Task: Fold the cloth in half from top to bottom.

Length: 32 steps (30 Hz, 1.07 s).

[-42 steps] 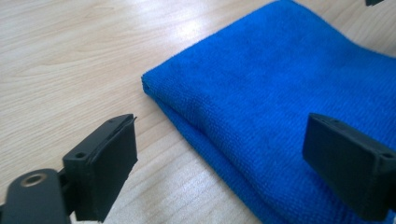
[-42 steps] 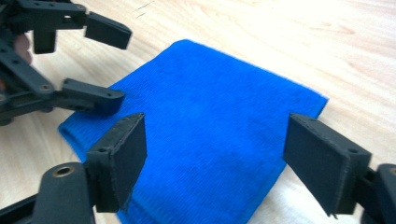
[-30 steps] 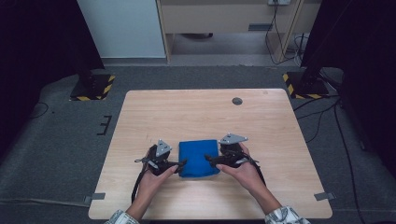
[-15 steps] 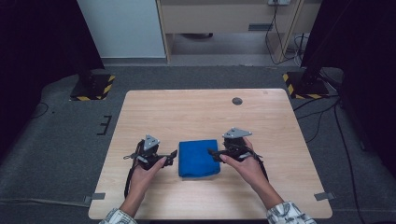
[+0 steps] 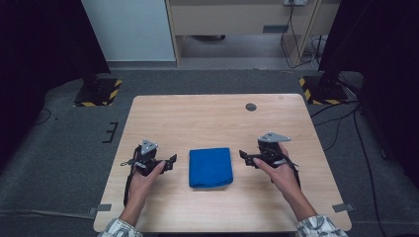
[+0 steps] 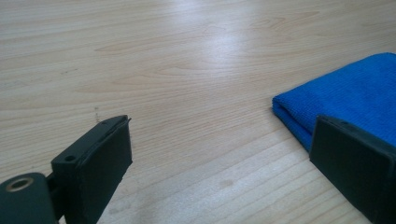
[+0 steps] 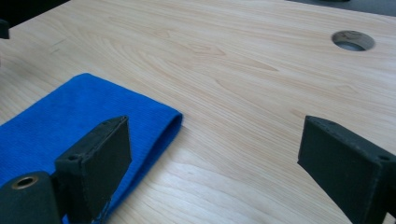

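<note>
Here: folded blue cloth [image 5: 211, 167] unlabelled on table [image 5: 197, 118]; left hand-held gripper [image 5: 171, 161], right hand-held gripper [image 5: 242, 157] both released, flanking.

Bare table [image 5: 207, 118] all around folded blue cloth [image 5: 210, 167], small hole [image 5: 251, 106] far off.

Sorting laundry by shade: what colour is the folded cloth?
Solid bright blue; the folded cloth shows best in the high view.

1 folded blue cloth [image 5: 210, 167] on 1 tabletop [image 5: 207, 118]. 2 handheld grippers, left gripper [image 5: 171, 161] and right gripper [image 5: 243, 157]. 1 round hole [image 5: 251, 106] in tabletop.
</note>
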Motion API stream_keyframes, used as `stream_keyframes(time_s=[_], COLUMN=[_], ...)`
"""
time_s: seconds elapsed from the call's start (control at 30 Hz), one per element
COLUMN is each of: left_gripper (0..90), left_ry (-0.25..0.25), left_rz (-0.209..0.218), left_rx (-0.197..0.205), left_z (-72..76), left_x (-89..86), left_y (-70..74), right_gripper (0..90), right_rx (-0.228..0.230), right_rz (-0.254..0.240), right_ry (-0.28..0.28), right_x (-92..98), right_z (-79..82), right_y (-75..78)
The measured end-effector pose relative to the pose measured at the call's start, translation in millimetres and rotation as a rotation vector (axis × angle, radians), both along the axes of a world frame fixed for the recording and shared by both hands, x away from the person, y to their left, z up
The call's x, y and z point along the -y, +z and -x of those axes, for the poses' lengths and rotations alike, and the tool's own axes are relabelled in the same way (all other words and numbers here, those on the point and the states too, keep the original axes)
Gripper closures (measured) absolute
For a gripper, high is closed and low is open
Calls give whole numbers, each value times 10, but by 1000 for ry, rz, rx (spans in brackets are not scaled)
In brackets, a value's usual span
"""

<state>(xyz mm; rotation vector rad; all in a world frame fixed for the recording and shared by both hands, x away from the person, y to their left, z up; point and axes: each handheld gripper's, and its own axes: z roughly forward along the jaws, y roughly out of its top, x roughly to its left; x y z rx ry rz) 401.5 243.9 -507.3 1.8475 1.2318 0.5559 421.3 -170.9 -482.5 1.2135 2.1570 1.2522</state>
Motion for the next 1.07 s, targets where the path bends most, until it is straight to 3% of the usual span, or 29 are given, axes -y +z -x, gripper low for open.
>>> stream_keyframes(time_s=[0.13,0.33,0.53,0.6,0.73,0.77,0.97,1.07], left_gripper=[50,50,52,52,51,36,25,20], left_ry=[3,0,-8,-12,-20,-21,-26,-27], left_rz=[-17,-54,-107,-124,-171,-168,-161,-161], left_rx=[2,-32,-91,-102,-121,-124,-137,-138], left_z=[-8,-49,-98,-105,-119,-123,-139,-141], left_x=[-34,-100,-101,-91,-74,-72,-77,-74], left_y=[-4,-80,-193,-220,-275,-292,-298,-298], right_gripper=[96,94,93,95,93,87,79,72], right_rx=[2,-4,-57,-95,-126,-132,-124,-129], right_rz=[-4,16,46,84,104,128,180,183], right_ry=[-30,-93,-157,-182,-190,-197,-191,-188], right_x=[144,382,599,645,666,669,634,628], right_z=[-9,-62,-106,-123,-126,-125,-115,-114], right_y=[-14,-103,-286,-393,-495,-559,-564,-564])
